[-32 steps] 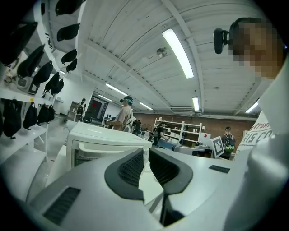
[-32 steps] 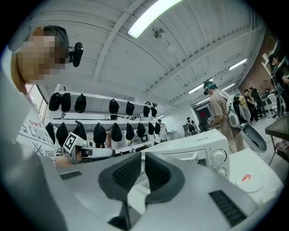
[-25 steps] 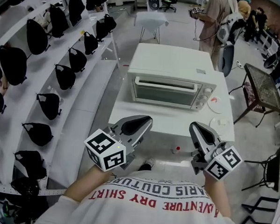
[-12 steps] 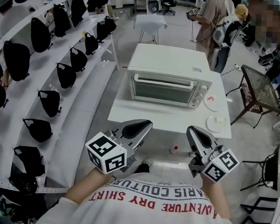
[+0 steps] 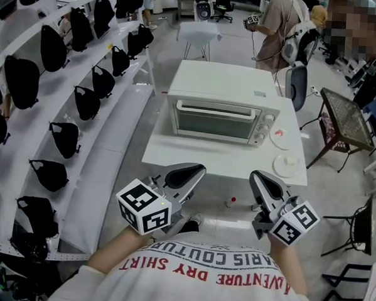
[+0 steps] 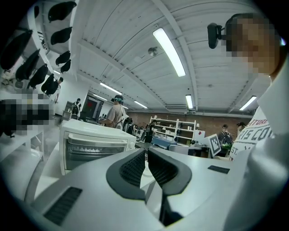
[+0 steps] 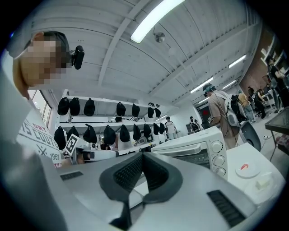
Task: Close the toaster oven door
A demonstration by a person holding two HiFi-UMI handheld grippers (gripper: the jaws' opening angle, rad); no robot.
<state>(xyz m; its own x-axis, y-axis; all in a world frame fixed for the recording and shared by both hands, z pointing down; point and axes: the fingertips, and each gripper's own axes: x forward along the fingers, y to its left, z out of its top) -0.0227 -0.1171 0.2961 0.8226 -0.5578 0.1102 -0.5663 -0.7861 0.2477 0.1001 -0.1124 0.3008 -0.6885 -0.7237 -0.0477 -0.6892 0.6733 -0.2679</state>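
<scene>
A white toaster oven (image 5: 220, 119) stands on a white table (image 5: 175, 155), its glass door upright against the front, handle along the top. It also shows in the left gripper view as the toaster oven (image 6: 90, 146) and in the right gripper view as the toaster oven (image 7: 194, 151). My left gripper (image 5: 196, 171) is held near my chest, short of the table's near edge, shut and holding nothing. My right gripper (image 5: 257, 177) hangs beside it, also shut with nothing between its jaws. Both grippers are well apart from the oven.
Two white plates (image 5: 280, 137) (image 5: 286, 165) lie on the table right of the oven. Shelves with black bags (image 5: 66, 140) run along the left. A small dark-topped table (image 5: 345, 117) stands at right. People (image 5: 276, 25) stand behind the table. A small red object (image 5: 233, 199) lies on the floor.
The view has shifted slightly, so the table and oven sit a little higher and further left in the frame. Both grippers stay shut near my chest.
</scene>
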